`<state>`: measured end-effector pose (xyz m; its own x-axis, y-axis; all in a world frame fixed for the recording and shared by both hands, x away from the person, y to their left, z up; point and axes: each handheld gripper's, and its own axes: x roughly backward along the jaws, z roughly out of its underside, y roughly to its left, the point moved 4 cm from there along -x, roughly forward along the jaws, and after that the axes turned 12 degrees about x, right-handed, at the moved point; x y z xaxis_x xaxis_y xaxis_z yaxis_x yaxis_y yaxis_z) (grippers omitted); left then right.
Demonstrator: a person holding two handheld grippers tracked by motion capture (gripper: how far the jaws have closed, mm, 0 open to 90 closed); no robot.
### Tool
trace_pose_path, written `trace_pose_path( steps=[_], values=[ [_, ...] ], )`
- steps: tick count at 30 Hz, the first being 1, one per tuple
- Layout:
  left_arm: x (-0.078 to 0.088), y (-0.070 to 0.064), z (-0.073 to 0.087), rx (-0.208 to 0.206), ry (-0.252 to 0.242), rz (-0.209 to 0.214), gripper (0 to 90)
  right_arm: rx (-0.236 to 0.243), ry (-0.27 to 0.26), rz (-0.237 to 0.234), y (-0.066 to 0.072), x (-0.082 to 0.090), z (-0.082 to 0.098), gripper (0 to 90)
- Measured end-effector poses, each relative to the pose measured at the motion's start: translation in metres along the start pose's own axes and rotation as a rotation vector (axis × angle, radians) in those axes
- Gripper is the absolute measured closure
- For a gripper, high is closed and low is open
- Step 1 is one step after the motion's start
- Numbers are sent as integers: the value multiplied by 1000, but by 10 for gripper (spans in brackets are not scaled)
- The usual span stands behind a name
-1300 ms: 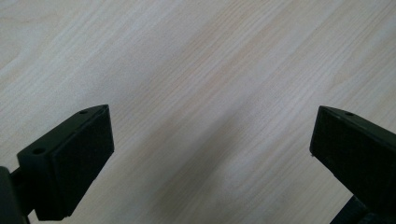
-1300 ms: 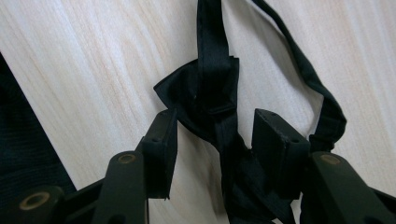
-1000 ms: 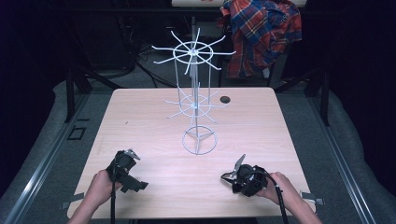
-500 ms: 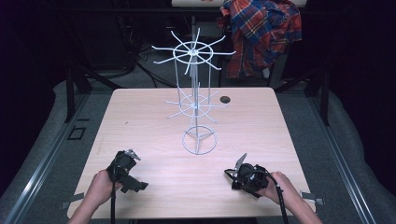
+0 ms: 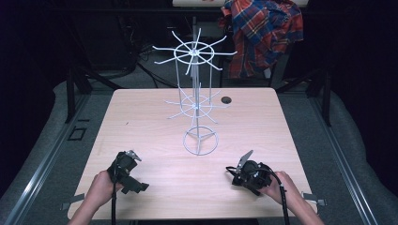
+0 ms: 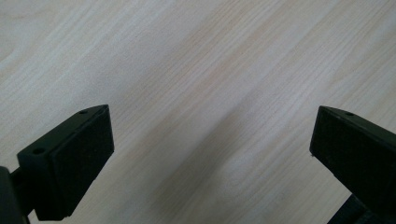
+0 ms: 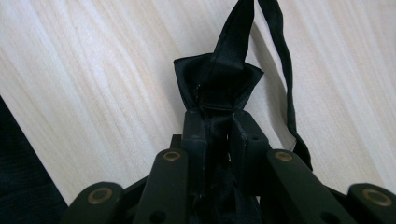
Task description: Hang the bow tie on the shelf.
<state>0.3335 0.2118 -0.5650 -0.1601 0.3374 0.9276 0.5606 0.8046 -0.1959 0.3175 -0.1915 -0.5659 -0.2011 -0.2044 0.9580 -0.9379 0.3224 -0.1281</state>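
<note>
Black bow tie [image 7: 217, 81] pinched in right gripper [image 7: 218, 122] jaws.

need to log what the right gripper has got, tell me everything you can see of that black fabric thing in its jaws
The black fabric piece looks like satin, smooth and slightly shiny, possibly a bow tie. A gathered, pleated part is pinched between the shut jaws of the right gripper, its folds fanning out just past the tips. From it a narrow black strap runs up and loops back over the pale wooden table, close to it. In the high view it is too small to make out.
</note>
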Motion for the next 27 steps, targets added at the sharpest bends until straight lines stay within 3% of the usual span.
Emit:
trace_pose_path(
  steps=[12,27],
  values=[
    [0,0,0,-1,2,0,0,-77,-42,71,-10,10,1,770],
    [-1,-1,0,-2,5,0,0,-133,-66,145,-19,16,1,769]
  ],
)
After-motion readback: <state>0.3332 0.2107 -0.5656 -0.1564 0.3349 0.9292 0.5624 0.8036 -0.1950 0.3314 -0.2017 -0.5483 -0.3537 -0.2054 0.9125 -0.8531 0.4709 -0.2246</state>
